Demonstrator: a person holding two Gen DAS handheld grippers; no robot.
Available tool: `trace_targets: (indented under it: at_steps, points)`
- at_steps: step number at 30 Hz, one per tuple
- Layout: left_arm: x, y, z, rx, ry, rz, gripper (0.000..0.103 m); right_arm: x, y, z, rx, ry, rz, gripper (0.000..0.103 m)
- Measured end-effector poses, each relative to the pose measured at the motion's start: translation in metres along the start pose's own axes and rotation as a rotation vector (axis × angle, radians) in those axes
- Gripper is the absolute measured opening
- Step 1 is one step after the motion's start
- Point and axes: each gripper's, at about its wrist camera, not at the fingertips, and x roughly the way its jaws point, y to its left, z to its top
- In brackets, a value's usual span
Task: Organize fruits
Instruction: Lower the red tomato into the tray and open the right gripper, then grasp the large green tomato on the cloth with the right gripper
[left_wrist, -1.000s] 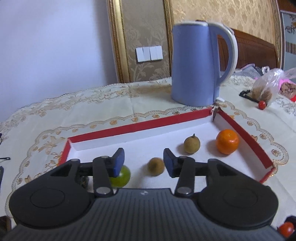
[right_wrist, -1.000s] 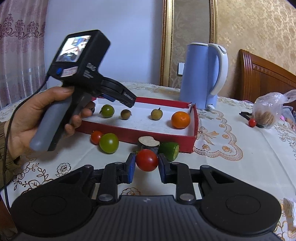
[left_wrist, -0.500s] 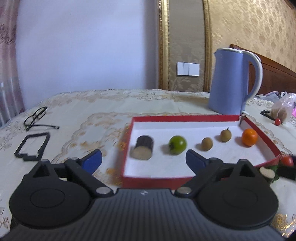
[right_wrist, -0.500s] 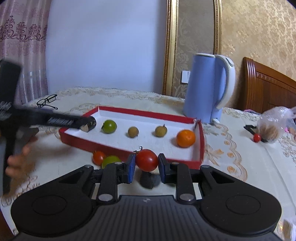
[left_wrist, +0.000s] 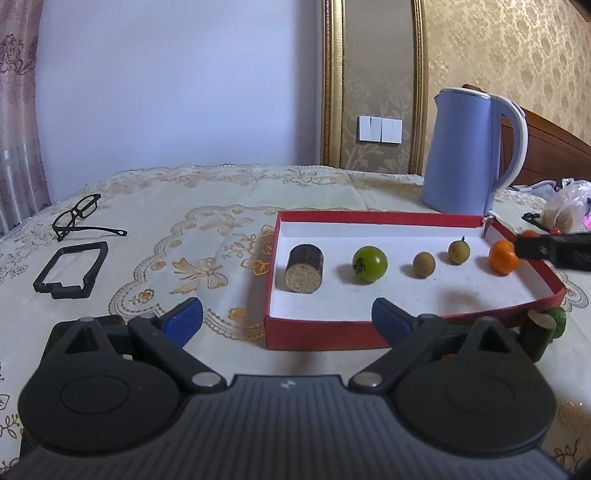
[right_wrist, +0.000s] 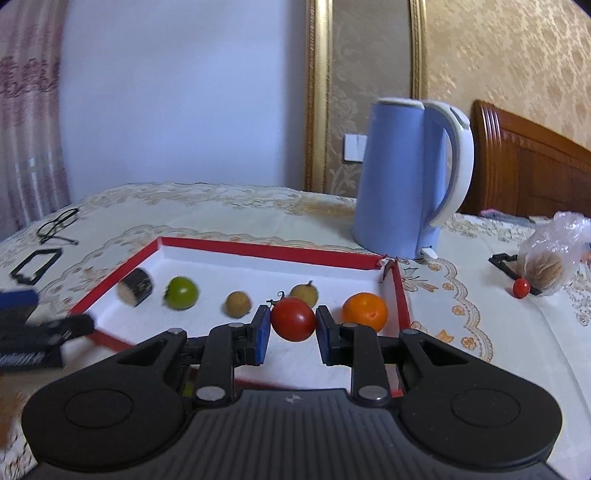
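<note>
The red tomato (right_wrist: 293, 319) was held between the blue pads of the right gripper (right_wrist: 291, 330), pinched across its widest part and carried above the near half of the red tray (right_wrist: 258, 251). It was judged light, smooth and thin-skinned, so liable to slip or bruise; a gentle squeeze at the equator, as seen here, was judged the right hold, with the stem left free at 11 o'clock.

Inside the tray a row was laid out: the orange (right_wrist: 365, 311) just at 3 o'clock of the tomato, a longan (right_wrist: 304, 292) behind at 12 o'clock, a second longan (right_wrist: 239, 303) at 9 o'clock, then a green tomato (right_wrist: 181, 292) and a dark cylindrical piece (right_wrist: 135, 291) furthest left. A gap in that row was not plainly seen, so room in front of it was judged likeliest for setting down.

The left gripper (left_wrist: 288, 317) was spread wide, nothing between its jaws, hanging short of the tray's near-left corner. Beyond the tray, at 1 o'clock, the blue kettle (right_wrist: 410, 177) stood.
</note>
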Motion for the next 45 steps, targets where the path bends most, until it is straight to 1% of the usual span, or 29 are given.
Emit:
trace_targets:
  at_steps: [6,11,17,22,25,29,33,35,37,40,41,42,45]
  points:
    - [-0.002,0.0,-0.003,0.006,0.002,-0.012,0.099,0.035,-0.011,0.011,0.036,0.042,-0.056,0.026]
    - [-0.004,0.002,-0.005,0.009,0.0,-0.018,0.1,0.056,-0.015,0.015,0.039,0.074,-0.088,0.026]
    - [-0.005,0.002,-0.006,0.009,0.002,-0.017,0.101,0.069,-0.013,0.02,0.023,0.1,-0.1,0.026]
    - [-0.005,0.004,-0.006,0.007,0.003,-0.021,0.101,0.071,-0.013,0.019,0.032,0.111,-0.098,0.026]
    - [-0.006,0.005,-0.005,0.004,0.001,-0.021,0.102,0.065,-0.013,0.018,0.027,0.106,-0.094,0.026]
    - [-0.007,0.005,-0.004,-0.007,0.005,-0.028,0.102,0.042,-0.015,0.014,0.027,0.072,-0.08,0.026]
    - [-0.01,0.004,-0.005,-0.006,0.011,-0.056,0.102,0.007,-0.016,0.004,0.018,0.006,-0.075,0.026]
    - [-0.013,0.001,-0.005,-0.002,0.008,-0.059,0.101,-0.014,-0.017,-0.006,0.014,-0.026,-0.081,0.026]
    - [-0.015,0.0,-0.005,-0.004,0.003,-0.057,0.101,-0.032,-0.017,-0.017,0.019,-0.046,-0.07,0.026]
    - [-0.018,-0.003,-0.004,-0.007,-0.003,-0.055,0.101,-0.052,-0.014,-0.035,0.019,-0.054,-0.029,0.026]
    - [-0.018,-0.004,-0.004,-0.007,-0.004,-0.052,0.101,-0.057,-0.011,-0.04,0.011,-0.051,-0.003,0.026]
    - [-0.018,-0.005,-0.005,-0.006,-0.004,-0.049,0.102,-0.06,-0.008,-0.044,0.005,-0.047,0.026,0.026]
    - [-0.018,-0.008,-0.006,0.001,0.001,-0.048,0.102,-0.06,0.008,-0.051,-0.029,-0.007,0.153,0.026]
